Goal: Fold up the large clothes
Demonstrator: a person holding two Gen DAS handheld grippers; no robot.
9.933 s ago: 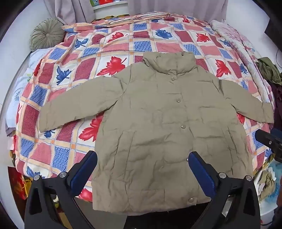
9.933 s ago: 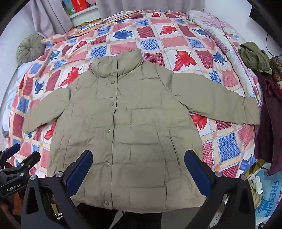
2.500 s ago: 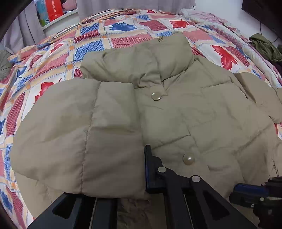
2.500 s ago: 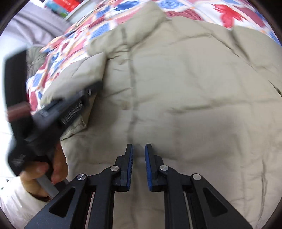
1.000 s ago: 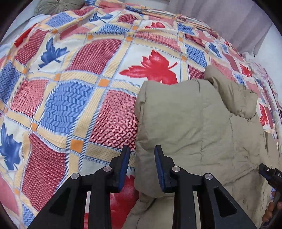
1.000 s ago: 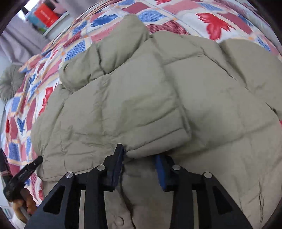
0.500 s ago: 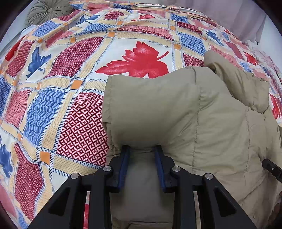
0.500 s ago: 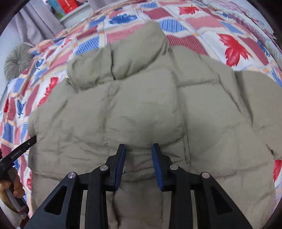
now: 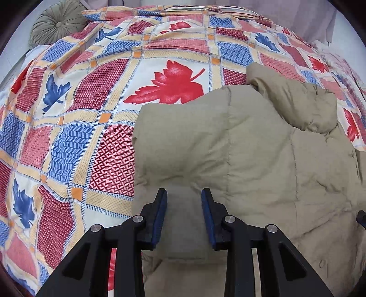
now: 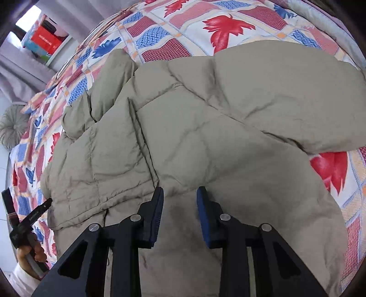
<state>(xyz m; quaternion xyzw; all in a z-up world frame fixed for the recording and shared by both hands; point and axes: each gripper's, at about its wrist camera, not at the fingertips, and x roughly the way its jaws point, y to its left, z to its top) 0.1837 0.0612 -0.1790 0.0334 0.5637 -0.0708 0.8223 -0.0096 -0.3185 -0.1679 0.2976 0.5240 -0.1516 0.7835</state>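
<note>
While the khaki jacket (image 10: 205, 141) lies on the bed (image 9: 91, 102), left gripper (image 9: 184, 203) jaws are parted, nothing grasped; right gripper (image 10: 180, 201) jaws are opening, nothing gripped, at lower centre.

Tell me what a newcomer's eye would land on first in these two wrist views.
First, the puffy khaki jacket spread over the bed, one sleeve folded across its front, the other sleeve lying out to the right. Next, the bright patchwork bedspread beneath it, with a big red leaf just beyond the jacket's shoulder. A round green cushion sits at the bed's far left corner.
</note>
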